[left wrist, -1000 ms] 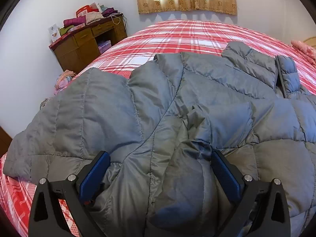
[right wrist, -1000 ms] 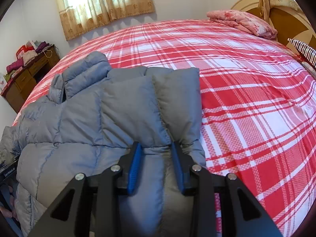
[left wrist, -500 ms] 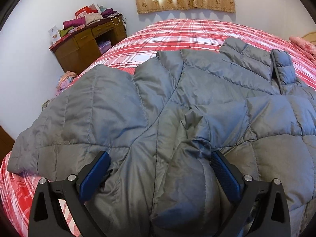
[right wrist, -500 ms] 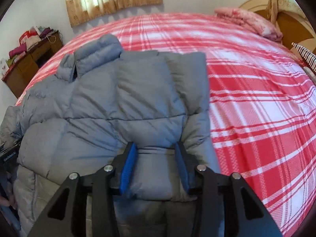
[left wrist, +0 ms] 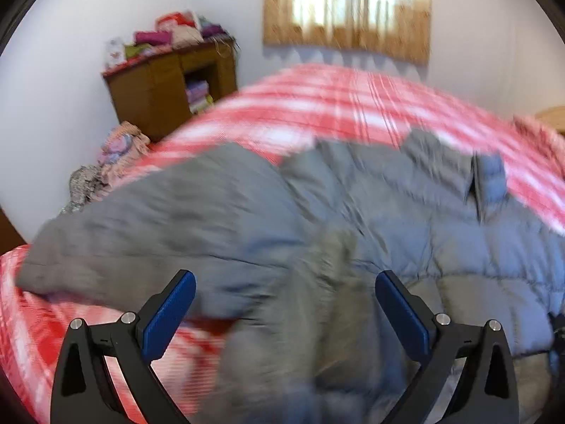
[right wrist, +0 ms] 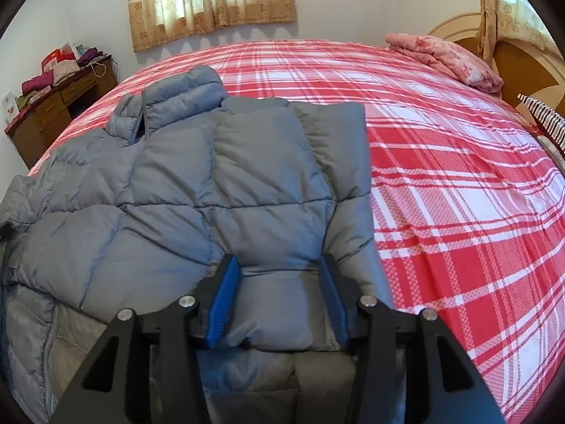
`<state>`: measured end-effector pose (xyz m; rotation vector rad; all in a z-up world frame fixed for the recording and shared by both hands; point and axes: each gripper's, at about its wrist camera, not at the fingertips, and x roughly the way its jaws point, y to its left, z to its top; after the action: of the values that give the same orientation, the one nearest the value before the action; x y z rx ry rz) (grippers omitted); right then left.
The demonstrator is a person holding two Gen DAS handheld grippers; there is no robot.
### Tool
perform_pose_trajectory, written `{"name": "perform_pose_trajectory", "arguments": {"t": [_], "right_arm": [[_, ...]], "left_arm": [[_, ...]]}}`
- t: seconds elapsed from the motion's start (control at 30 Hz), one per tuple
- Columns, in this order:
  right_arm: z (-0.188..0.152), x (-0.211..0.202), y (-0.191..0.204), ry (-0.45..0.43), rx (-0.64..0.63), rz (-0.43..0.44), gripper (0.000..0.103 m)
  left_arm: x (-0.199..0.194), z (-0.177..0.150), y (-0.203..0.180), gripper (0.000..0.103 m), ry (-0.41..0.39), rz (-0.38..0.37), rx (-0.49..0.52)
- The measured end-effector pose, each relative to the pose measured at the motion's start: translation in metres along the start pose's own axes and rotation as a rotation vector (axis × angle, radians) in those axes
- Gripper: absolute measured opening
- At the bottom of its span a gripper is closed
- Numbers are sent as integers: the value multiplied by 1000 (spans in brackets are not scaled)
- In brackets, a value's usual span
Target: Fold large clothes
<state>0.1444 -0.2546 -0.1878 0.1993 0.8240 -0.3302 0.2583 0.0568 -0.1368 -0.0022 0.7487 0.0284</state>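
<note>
— Backed off and lifted, the left gripper (left wrist: 284,304) has: a second ago the grey cloth filled the whole gap between its fingers, and now red plaid bed (left wrist: 353,99) shows under the left one.

— So it has let go?

— Its fingers stand wide, as they did a second ago, with a limp grey sleeve (left wrist: 317,318) lying loose between them, touching neither pad as far as the blur lets me judge. That view is smeared, so the gripper is moving fast.

— And the other side?

— The right gripper (right wrist: 279,300) has its fingers narrow, pinched on a thick fold of the grey puffer jacket (right wrist: 169,190). Compared with the earlier frame, that panel lies further over the body of the jacket, its edge straight along the plaid.

— Where does that leave the fold?

— The jacket lies spread on the bed, collar (right wrist: 183,95) toward the curtain (right wrist: 212,0). I'd judge the right side is folded in, and the left sleeve not yet — the left gripper probably needs a fresh grasp for it.
</note>
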Motion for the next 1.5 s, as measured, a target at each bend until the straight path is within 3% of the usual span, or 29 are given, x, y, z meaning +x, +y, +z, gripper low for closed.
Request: {"name": "perform_pose_trajectory", "arguments": {"t": [0.1, 0.17, 0.27, 0.4, 0.63, 0.8, 0.93, 0.97, 1.07, 1.1, 1.17, 1.3, 1.5], "right_arm": [[3, 0, 9, 6, -36, -29, 63], [4, -3, 12, 4, -51, -45, 64], [4, -26, 14, -47, -40, -13, 65], [-3, -65, 21, -128, -23, 24, 79], [-14, -99, 43, -181, -68, 76, 80], [-22, -106, 48, -177, -102, 79, 80], [-24, -105, 49, -159, -104, 83, 80], [-24, -106, 48, -159, -100, 81, 80], [-25, -107, 45, -161, -85, 76, 80], [-24, -107, 44, -161, -78, 77, 80], [-25, -108, 41, -163, -62, 80, 80], [-26, -109, 38, -158, -46, 83, 80], [-26, -112, 31, -161, -18, 85, 80]], "left_arm": [[-24, 9, 39, 102, -37, 40, -42], [-32, 13, 69, 102, -41, 70, -78], [-35, 14, 118, 102, -30, 168, -109], [-31, 6, 177, 102, 2, 302, -141], [-11, -4, 264, 102, 52, 444, -309], [18, -17, 285, 102, 127, 427, -407], [30, -25, 282, 102, 123, 385, -447], [31, -27, 281, 99, 116, 379, -451], [39, -32, 280, 68, 122, 365, -453], [38, -31, 279, 50, 116, 348, -451], [41, -30, 278, 26, 113, 245, -456], [35, -23, 266, 20, 76, 263, -399], [3, 8, 234, 19, -49, 230, -331]]}}
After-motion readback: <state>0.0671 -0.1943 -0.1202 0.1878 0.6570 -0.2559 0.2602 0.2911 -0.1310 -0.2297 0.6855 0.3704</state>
